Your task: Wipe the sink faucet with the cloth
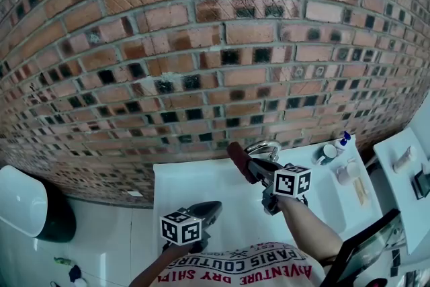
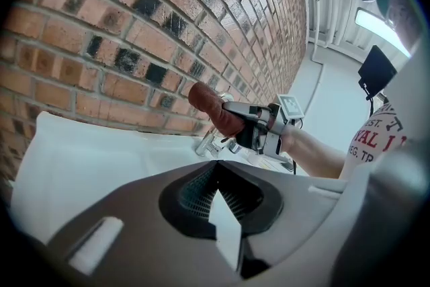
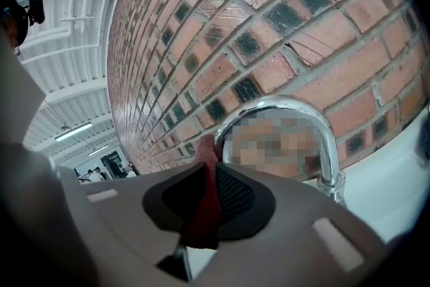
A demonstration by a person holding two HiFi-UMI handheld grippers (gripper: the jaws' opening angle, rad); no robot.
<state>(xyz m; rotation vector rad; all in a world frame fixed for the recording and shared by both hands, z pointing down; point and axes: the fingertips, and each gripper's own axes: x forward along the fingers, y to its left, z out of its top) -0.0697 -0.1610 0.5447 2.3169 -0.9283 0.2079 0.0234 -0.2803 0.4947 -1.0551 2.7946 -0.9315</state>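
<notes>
My right gripper (image 1: 252, 168) is shut on a dark red cloth (image 1: 240, 160), held above the white sink (image 1: 195, 181) just left of the chrome faucet (image 1: 264, 148). The right gripper view shows the cloth (image 3: 205, 205) pinched between the jaws, its upper end next to the curved faucet spout (image 3: 328, 151); contact is unclear. My left gripper (image 1: 205, 212) hangs lower over the basin, shut with nothing in it. From the left gripper view (image 2: 216, 165), the right gripper (image 2: 245, 121) carries the cloth (image 2: 211, 107) above the faucet base (image 2: 213, 142).
A brick wall (image 1: 201, 44) rises directly behind the sink. Small bottles (image 1: 328, 152) and a soap bar (image 1: 348, 171) sit on the sink's right ledge. A white shelf (image 1: 403, 165) stands further right, and a white toilet (image 1: 20, 201) at the lower left.
</notes>
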